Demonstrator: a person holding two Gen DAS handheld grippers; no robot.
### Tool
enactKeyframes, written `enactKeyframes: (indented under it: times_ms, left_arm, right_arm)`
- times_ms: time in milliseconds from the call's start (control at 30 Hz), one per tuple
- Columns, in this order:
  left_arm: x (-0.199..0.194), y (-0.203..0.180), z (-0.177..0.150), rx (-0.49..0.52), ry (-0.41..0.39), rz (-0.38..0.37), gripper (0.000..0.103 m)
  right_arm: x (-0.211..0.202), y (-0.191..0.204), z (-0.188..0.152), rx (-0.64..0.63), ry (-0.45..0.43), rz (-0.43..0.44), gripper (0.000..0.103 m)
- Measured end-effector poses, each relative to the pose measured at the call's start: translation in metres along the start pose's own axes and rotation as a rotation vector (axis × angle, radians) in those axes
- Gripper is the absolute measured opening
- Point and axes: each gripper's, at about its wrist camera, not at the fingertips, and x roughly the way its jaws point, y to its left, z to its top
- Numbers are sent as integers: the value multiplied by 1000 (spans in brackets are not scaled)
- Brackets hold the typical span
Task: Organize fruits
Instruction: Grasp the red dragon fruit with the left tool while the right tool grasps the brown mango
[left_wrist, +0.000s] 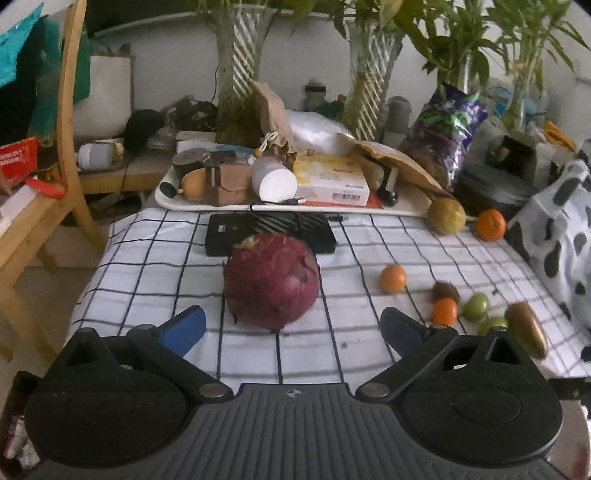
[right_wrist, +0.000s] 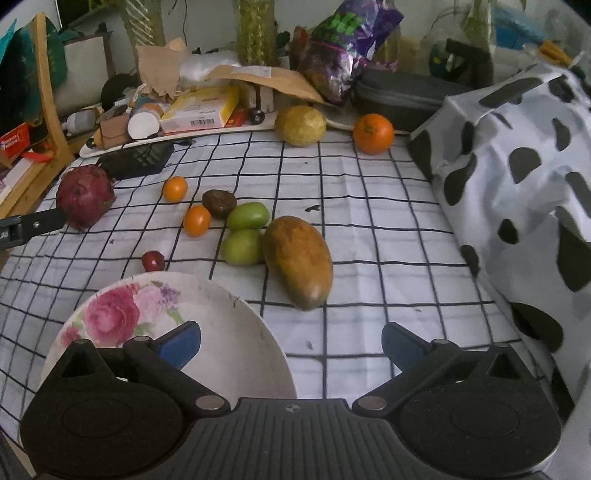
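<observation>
Your left claw (left_wrist: 293, 328) was spread wide and held nothing; its blue pads sat low on either side of a large purple-red round fruit (left_wrist: 271, 280), which rested on the checked cloth (left_wrist: 147, 266) of the worktop, just ahead of the fingertips and apart from them; the right wrist view showed one left finger reaching up beside that fruit, whether touching it you could not tell.

Your right claw (right_wrist: 291, 347) was likewise wide apart and empty; it hovered over the near edge of a white bowl (right_wrist: 236, 332) painted with pink roses, which had nothing in it.

Beyond the bowl lay the loose fruit; a long brown-yellow mango (right_wrist: 298, 256) touched two green fruits (right_wrist: 243, 232); a dark brown round fruit (right_wrist: 219, 203) and two small orange fruits (right_wrist: 186, 205) sat just beside them; a small red fruit (right_wrist: 153, 260) lay near the bowl's far rim; a yellow-green round fruit (right_wrist: 300, 125) and a larger orange (right_wrist: 373, 133) stood well apart at the back, by a cluttered tray (right_wrist: 122, 146).

The sorting seemed to be at its start, since no fruit was yet in the bowl; the step in hand looked to be the left claw's approach to the purple-red fruit; the next move likely called for easing forward until the pads flanked its widest part, then closing gently, because it looked nearly as wide as the opening.
</observation>
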Motion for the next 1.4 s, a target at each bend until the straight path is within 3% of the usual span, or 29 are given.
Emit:
enactKeyframes:
  times_ms: [200,333,567,633,733,867,933,1100,1200,1400]
  left_arm:
    - [31,12,10,5,17,-14,102]
    - [49,16,13,31,33,-10,102]
    - [74,25,18,17,52,-58,100]
    - [79,31,20,-11,58,-61,84]
    - [83,39,21,-61,73,-102,83]
    - [83,42,22,-85,76,-130,76]
    - [84,42,22,-83,78,-132,75]
    - [83,43,22,-87,79,-135,75]
    - [82,42,22,-80,77,-135,73]
    - [78,41,22,-81,63,-134,69]
  right_arm:
    - [11,-9,18,31,-21,20,103]
    - [20,-10,27,-25,-16,-4,103]
    - [36,-16,42,-45,1,40,103]
    - [39,-18,45,-40,4,56,103]
    - [44,-22,51,-27,11,83,103]
    - [51,-30,56,6,32,127,89]
    - [55,-32,57,9,53,142,87]
    - [59,-35,57,13,86,181,63]
    - [61,-34,54,-4,110,175,55]
    - [60,-34,51,7,103,165,51]
